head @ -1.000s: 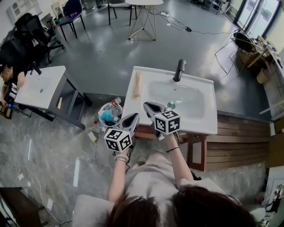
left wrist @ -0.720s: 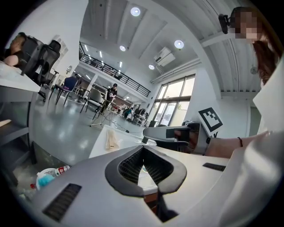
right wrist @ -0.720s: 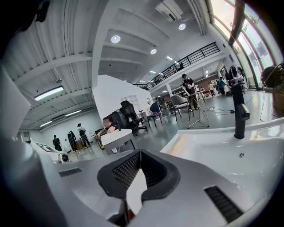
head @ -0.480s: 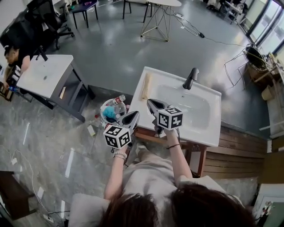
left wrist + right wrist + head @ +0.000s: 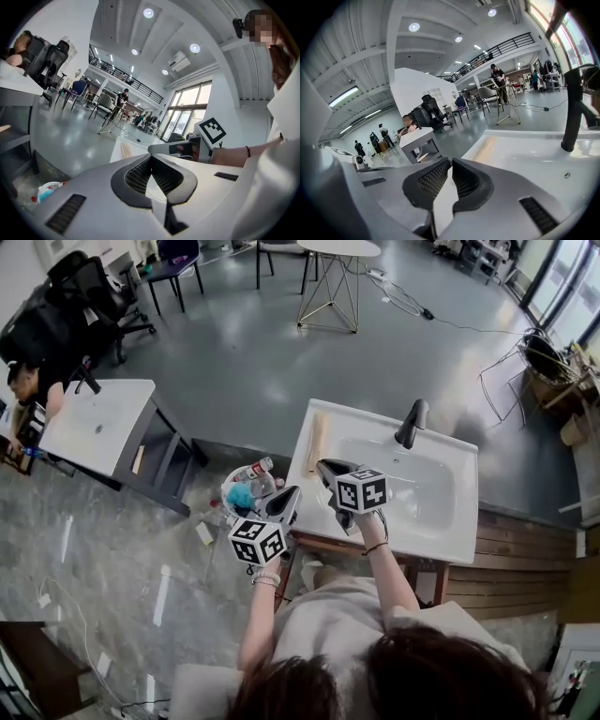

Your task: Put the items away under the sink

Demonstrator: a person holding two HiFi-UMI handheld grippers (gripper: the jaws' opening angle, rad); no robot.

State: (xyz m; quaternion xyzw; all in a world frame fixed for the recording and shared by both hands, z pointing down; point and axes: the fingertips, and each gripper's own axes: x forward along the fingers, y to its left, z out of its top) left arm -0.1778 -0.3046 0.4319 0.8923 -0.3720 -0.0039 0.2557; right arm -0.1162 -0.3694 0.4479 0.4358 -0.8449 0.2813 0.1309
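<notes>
Stock as I see it from my station, head view:

- Grippers: two. My left gripper (image 5: 290, 493), frame centre, has its jaws closed tip to tip with nothing between them. My right gripper (image 5: 323, 465), just right of it, is likewise closed and empty.
- Sink (image 5: 448, 538): one, white, centre right, with one black faucet (image 5: 412, 423) at its upper edge.
- Wooden strip (image 5: 317, 442): one, lying along the sink's left rim.
- Basket (image 5: 226, 493): one, round and white, on the floor just left of the sink. It holds at least one red-capped bottle (image 5: 259, 468) and one blue item (image 5: 241, 495); the rest I cannot count.
- Second washstand (image 5: 98, 423): one, upper left.
- Round table (image 5: 342, 247): one, top edge.

The basket lies immediately left of the left gripper's tips. The right gripper's tips sit over the sink's left part.
</notes>
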